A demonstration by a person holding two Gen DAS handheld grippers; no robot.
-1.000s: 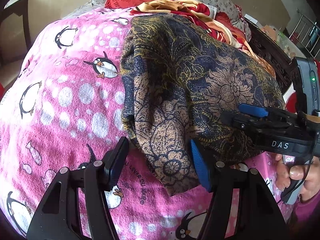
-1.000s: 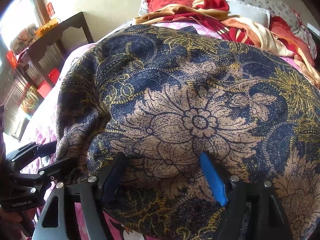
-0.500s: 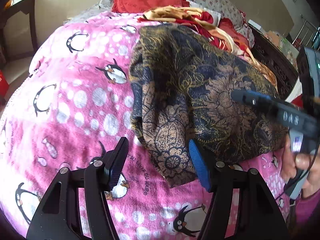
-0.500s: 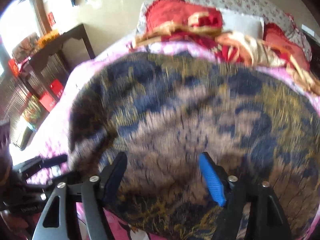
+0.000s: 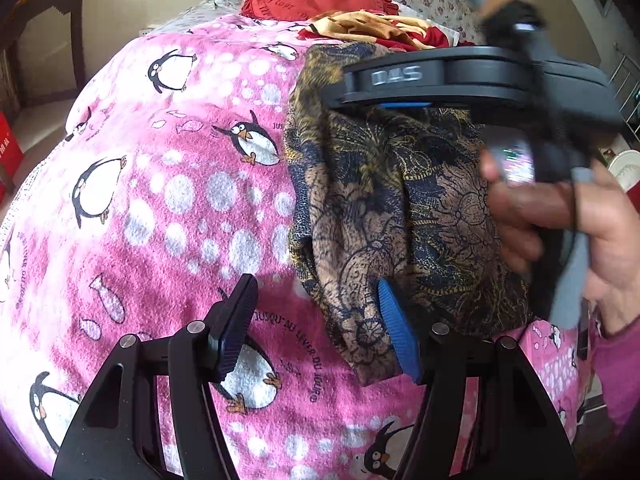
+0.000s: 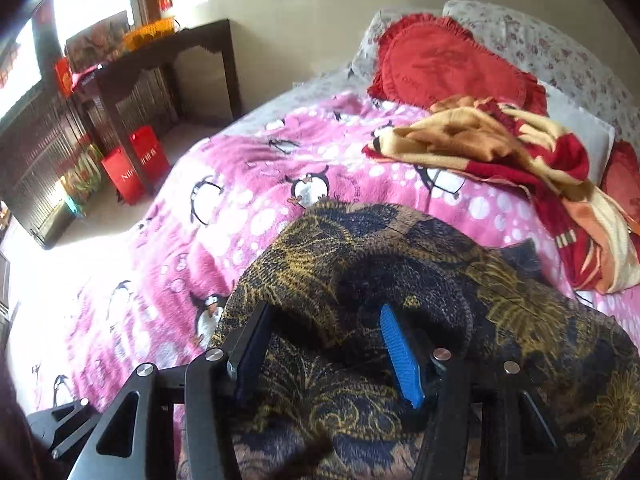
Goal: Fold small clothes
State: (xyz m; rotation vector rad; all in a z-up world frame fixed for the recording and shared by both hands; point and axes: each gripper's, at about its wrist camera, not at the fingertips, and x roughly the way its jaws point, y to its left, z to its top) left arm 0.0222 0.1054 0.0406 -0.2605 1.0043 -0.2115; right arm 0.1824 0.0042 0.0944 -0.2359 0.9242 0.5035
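Observation:
A dark blue and gold patterned cloth (image 5: 392, 216) lies on the pink penguin blanket (image 5: 160, 208). My left gripper (image 5: 316, 328) hangs open just above the blanket at the cloth's near left corner. Its blue pad (image 5: 400, 340) rests against the cloth's edge, and only blanket shows between the jaws. My right gripper (image 6: 324, 344) has a raised bunch of the cloth (image 6: 400, 264) between its fingers, and its jaws are closing on it. From the left wrist view, the right gripper (image 5: 400, 96) reaches across the cloth's far part, held by a hand (image 5: 580, 232).
A red and tan blanket (image 6: 500, 152) and a red cushion (image 6: 444, 64) lie at the bed's far end. A dark wooden table (image 6: 160, 64) and red bags (image 6: 136, 164) stand on the floor left of the bed. Bare pink blanket spreads left of the cloth.
My right gripper has swung up and leftward across the cloth, taking a fold with it and narrowing its jaws. The cloth now lies narrower. My left gripper has stayed in place.

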